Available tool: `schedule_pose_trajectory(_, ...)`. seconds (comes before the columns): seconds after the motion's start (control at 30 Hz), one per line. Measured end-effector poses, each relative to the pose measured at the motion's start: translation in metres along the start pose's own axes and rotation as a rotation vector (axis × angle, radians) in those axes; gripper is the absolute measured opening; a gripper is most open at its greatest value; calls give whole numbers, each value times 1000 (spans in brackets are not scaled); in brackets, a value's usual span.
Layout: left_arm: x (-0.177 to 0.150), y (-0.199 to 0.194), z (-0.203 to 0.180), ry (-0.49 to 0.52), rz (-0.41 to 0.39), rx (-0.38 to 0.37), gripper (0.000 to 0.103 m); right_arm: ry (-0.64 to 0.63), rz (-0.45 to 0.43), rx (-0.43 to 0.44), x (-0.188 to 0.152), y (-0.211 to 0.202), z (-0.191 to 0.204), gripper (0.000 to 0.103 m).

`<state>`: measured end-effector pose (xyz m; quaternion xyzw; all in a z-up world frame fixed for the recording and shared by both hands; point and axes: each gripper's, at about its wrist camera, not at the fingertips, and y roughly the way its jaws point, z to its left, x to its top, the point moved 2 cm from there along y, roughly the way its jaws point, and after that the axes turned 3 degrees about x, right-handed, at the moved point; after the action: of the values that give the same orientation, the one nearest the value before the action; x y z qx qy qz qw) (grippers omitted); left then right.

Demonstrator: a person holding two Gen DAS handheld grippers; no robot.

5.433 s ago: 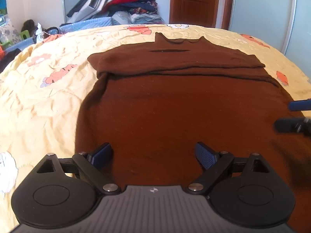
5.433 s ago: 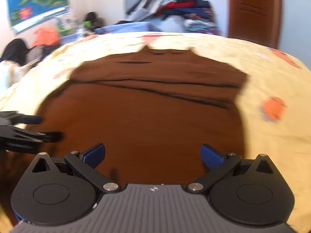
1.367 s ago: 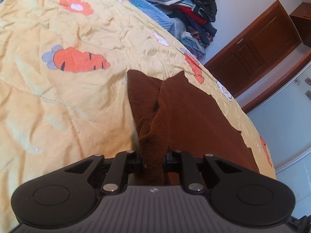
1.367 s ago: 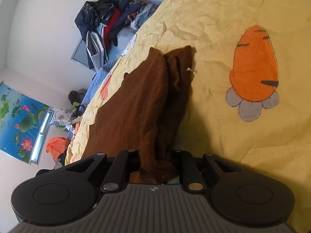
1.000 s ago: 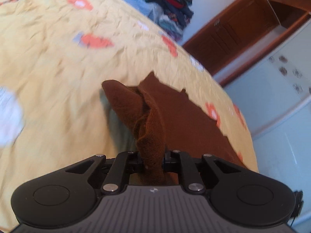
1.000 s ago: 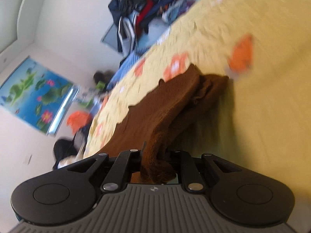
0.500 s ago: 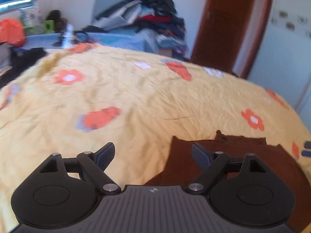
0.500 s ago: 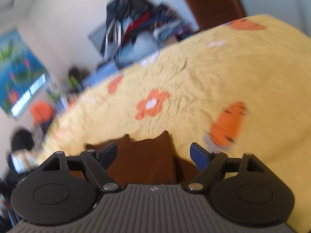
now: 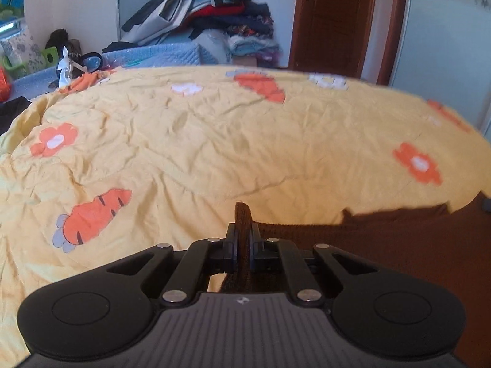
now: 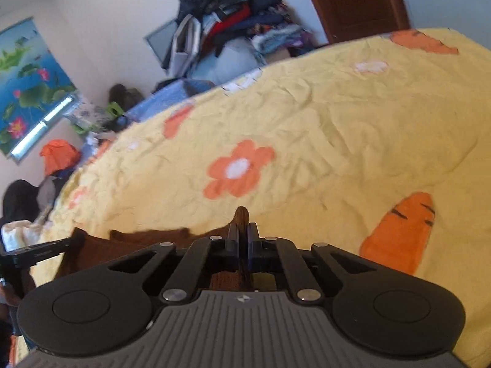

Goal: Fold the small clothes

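A yellow bedspread [image 9: 214, 141] with carrot prints covers the bed. The left hand-held gripper [image 9: 242, 242] is clamped on the brown sweater [image 9: 399, 245], which spreads to its right; the right hand-held gripper [image 10: 242, 239] pinches another edge, cloth trailing to its left.

Bright daylight evenly fills both fisheye views, edges bending strongly, with the right wrist view softly blurred and dark vignetting in the corners.
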<state>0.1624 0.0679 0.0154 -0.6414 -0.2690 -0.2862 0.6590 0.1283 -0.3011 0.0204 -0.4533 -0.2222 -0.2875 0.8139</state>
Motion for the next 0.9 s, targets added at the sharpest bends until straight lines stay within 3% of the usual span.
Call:
schedule_pose_trajectory(0.07, -7, 7, -1, -2, -7, 26, 6, -27, 28, -42, -10, 14, -2, 10)
schedule_pose_trajectory(0.2, -9, -10, -2, -2, -45, 20, 6, -20, -12, -33, -21, 9, -2, 10)
schedule_pose_trajectory(0.4, 11, -37, 3, -28, -127, 6, 7, 50, -129, 43, 8, -22, 3, 10)
schedule_pose_trajectory(0.47, 13, -26, 3, -18, -104, 37, 6, 57, -143, 31, 14, -19, 0, 10)
schedule_pose_trajectory(0.6, -3, 8, 8, -26, 27, 94, 6, 44, -1, -80, 3, 18, -14, 10)
schedule_pose_trajectory(0.7, -10, -20, 12, -72, -45, 57, 7, 75, -48, -51, -5, 4, -11, 18)
schedule_pose_trajectory(0.77, -8, -34, 4, -41, -69, 16, 17, 59, -108, -21, -4, -15, 2, 24)
schedule_pose_trajectory(0.8, -5, -34, -3, -12, -63, 11, 26, 35, -111, -18, -3, -17, 10, 48)
schedule_pose_trajectory(0.83, -2, -30, -10, 17, -49, 19, 52, -6, -101, -33, -2, -17, 20, 79)
schedule_pose_trajectory(0.87, 1, -24, -16, 39, -31, 38, 77, -58, -85, -62, -2, -11, 27, 86)
schedule_pose_trajectory(0.9, 2, -17, -19, 50, -19, 64, 80, -110, -59, -92, -2, -3, 33, 86)
